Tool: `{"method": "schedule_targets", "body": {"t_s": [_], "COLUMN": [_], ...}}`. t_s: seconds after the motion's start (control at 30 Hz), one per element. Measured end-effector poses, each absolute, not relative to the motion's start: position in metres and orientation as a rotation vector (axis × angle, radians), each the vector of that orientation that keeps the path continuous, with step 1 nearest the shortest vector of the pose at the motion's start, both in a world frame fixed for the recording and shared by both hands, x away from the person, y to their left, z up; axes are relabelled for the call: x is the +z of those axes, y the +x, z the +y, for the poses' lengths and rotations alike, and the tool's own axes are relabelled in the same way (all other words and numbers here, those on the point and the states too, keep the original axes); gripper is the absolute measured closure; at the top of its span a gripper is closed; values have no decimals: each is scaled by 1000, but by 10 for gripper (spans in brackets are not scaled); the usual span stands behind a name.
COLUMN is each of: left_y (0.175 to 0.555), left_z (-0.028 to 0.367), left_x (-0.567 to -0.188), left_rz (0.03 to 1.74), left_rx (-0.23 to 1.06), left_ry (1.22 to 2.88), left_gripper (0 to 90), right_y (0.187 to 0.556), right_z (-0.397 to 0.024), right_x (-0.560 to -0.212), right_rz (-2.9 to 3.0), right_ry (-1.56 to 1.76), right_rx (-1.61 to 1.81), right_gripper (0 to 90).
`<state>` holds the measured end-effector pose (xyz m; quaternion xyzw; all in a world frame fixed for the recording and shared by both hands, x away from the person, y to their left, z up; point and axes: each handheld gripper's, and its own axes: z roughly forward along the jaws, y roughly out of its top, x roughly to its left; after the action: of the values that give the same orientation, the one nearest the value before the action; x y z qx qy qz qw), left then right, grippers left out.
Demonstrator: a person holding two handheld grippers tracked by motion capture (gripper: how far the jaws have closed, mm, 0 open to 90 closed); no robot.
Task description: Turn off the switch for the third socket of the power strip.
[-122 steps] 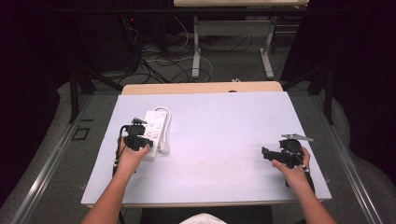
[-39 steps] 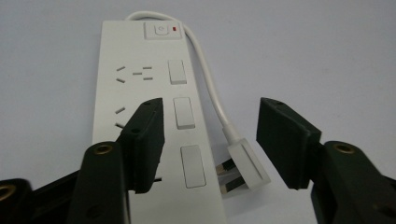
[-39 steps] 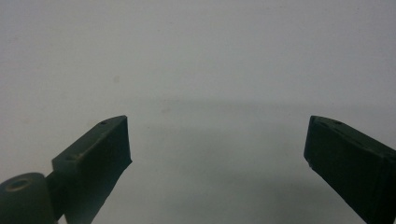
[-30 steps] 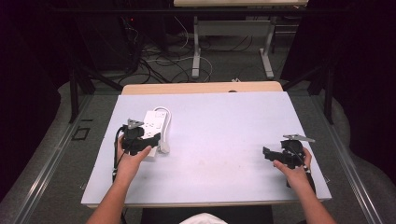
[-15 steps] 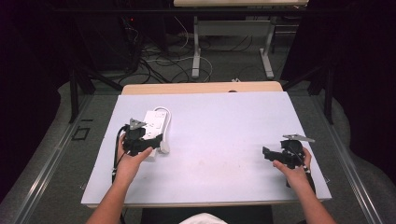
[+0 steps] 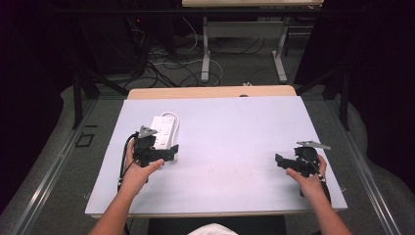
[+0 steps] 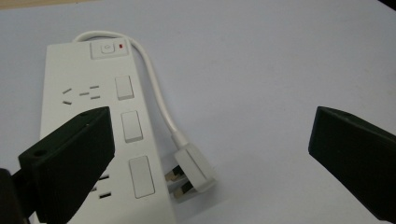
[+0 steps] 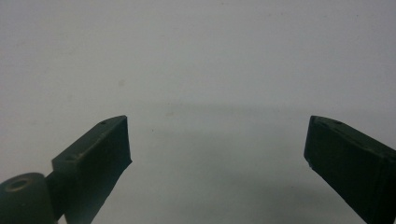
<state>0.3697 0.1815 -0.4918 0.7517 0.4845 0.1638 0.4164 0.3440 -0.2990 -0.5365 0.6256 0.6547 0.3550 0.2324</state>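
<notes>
A white power strip (image 6: 164, 128) lies on the left part of the table, its white cord (image 7: 153, 86) looping from the switch end back to a white plug (image 7: 195, 169) that rests beside it. My left gripper (image 6: 171, 152) hovers at the strip's near end and stands open. In the left gripper view the left gripper (image 7: 212, 137) has one jaw over the strip's sockets and the other over bare table, with the plug between them and untouched. My right gripper (image 6: 278, 159) is at the right side of the table; the right gripper (image 8: 217, 140) is open with nothing in it.
The table has a pale board top (image 6: 230, 142) with a wooden strip (image 6: 210, 92) along its far edge. Beyond it stand desk legs (image 6: 207, 54) and loose cables (image 6: 166, 63) on the floor. A metal rail (image 6: 49, 171) runs along the left.
My left gripper has edged slightly to the right at the strip's near end. The right gripper has stayed put.
</notes>
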Motion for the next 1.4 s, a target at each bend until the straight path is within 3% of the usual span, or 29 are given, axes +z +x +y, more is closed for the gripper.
{"method": "schedule_targets", "body": {"t_s": [1.4], "left_y": [345], "left_z": [140], "left_x": [-540], "left_rz": [1015], "left_rx": [354], "left_ry": [2004], "left_gripper": [2], "right_y": [343], "right_z": [-296], "right_x": [-538], "right_rz": [1822], "right_ry": [1689], "right_rx": [989], "right_gripper": [64]}}
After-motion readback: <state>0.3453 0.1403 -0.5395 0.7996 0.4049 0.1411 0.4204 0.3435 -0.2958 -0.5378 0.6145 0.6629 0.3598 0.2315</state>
